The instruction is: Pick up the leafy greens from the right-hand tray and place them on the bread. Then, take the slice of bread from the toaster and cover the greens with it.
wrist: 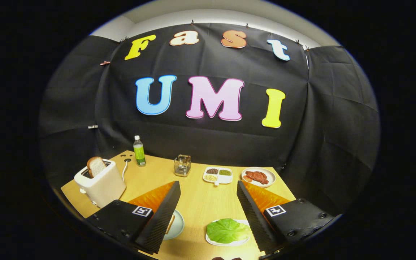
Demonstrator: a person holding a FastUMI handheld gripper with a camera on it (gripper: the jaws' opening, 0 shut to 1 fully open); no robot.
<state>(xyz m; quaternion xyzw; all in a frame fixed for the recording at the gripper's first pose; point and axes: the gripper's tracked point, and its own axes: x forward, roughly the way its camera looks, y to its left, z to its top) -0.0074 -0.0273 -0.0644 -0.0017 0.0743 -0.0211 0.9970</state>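
My gripper [208,191] is open, held above the wooden table with nothing between its fingers. Below and between the fingers, nearer the right one, a green leaf of leafy greens [227,230] lies on a white tray [244,241]. Beside the left finger a pale plate [177,226] shows a slice of bread [170,224], mostly hidden by that finger. Off to the left stands a white toaster [101,184] with a slice of bread [95,166] sticking up out of its slot.
Beyond the fingers on the table [200,202] are a green bottle [139,151], a small glass jar [182,165], a divided white dish of grains [218,174] and a plate of red meat [258,177]. The black booth wall rises right behind the table.
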